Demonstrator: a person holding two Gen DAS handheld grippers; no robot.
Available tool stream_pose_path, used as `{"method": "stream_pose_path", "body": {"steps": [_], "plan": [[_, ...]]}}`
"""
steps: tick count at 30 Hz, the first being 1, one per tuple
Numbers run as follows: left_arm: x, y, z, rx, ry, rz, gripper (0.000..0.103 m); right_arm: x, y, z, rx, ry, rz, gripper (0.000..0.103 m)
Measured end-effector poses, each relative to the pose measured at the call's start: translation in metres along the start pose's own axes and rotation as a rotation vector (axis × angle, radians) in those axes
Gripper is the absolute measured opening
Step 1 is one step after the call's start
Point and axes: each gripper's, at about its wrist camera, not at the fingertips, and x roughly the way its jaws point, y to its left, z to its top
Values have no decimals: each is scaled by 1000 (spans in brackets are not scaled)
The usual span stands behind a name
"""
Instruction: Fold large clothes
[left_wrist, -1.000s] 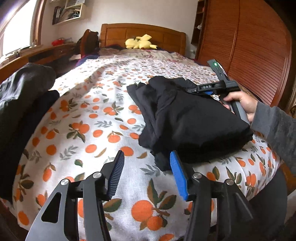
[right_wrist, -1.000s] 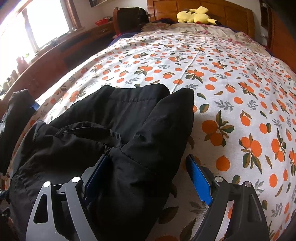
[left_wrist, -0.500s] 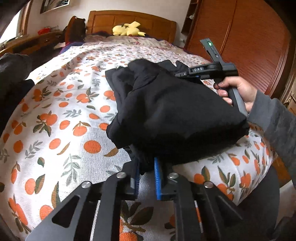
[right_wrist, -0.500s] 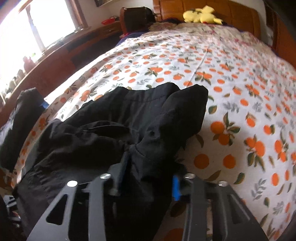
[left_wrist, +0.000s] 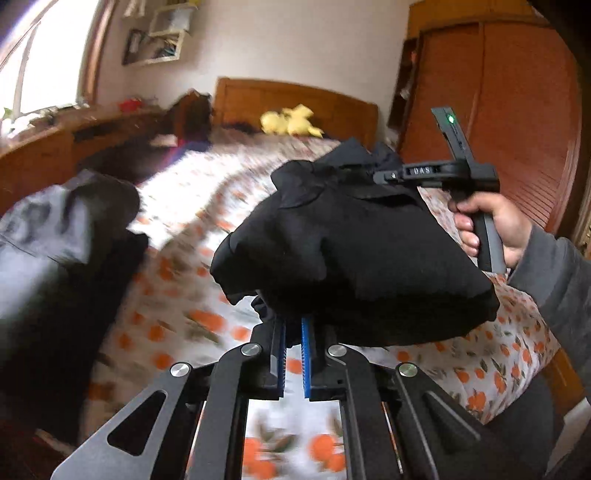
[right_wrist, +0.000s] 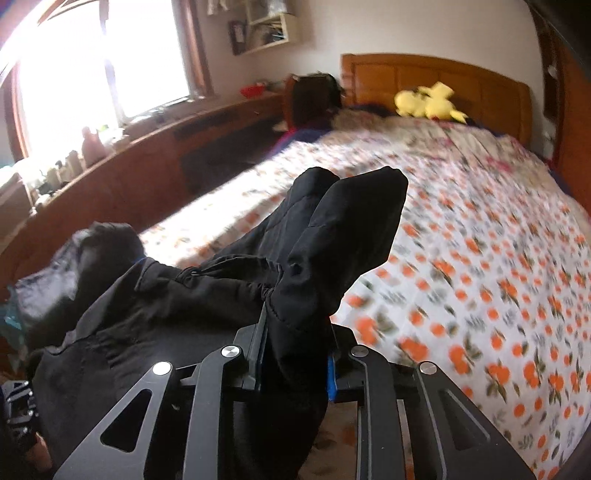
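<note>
The black jacket (left_wrist: 354, 251) hangs bunched above the bed (left_wrist: 491, 354), near its foot edge. My left hand-held gripper (left_wrist: 293, 332) has just closed on a thin fold at its lower edge; my right hand-held gripper (right_wrist: 295, 350) has just closed on a thick padded fold. Another dark garment (left_wrist: 62, 236) lies at the bed's left edge. Toward the headboard (right_wrist: 443, 81) the bedspread lies open.

You are in a home bedroom: a bed (right_wrist: 480, 229) with an orange-print cover fills the room, its wooden headboard (right_wrist: 436, 81) at the far end with a yellow plush toy (right_wrist: 428, 101), a bright window (right_wrist: 92, 62) on the left, a louvred wooden wardrobe (left_wrist: 517, 122) on the right.
</note>
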Motion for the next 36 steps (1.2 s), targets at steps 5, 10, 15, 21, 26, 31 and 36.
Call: {"method": "stream_pose_path", "body": {"steps": [5, 10, 15, 21, 26, 31, 36], "plan": [[-56, 59, 31, -16, -73, 117, 6, 11, 71, 42, -42, -33, 69, 21], [-107, 119, 57, -45, -112, 248, 6, 29, 158, 81, -88, -55, 165, 21], [-148, 177, 72, -76, -118, 387, 6, 54, 228, 104, -119, -55, 248, 21], [-188, 241, 72, -133, -112, 526, 6, 86, 309, 113, -160, -29, 333, 21], [-205, 287, 51, -197, -71, 586, 6, 110, 352, 95, -207, 9, 348, 23], [-198, 310, 16, -251, -2, 608, 9, 141, 374, 58, -323, 89, 236, 28], [-216, 313, 3, -275, -13, 641, 21, 134, 364, 52, -322, 85, 225, 40]]}}
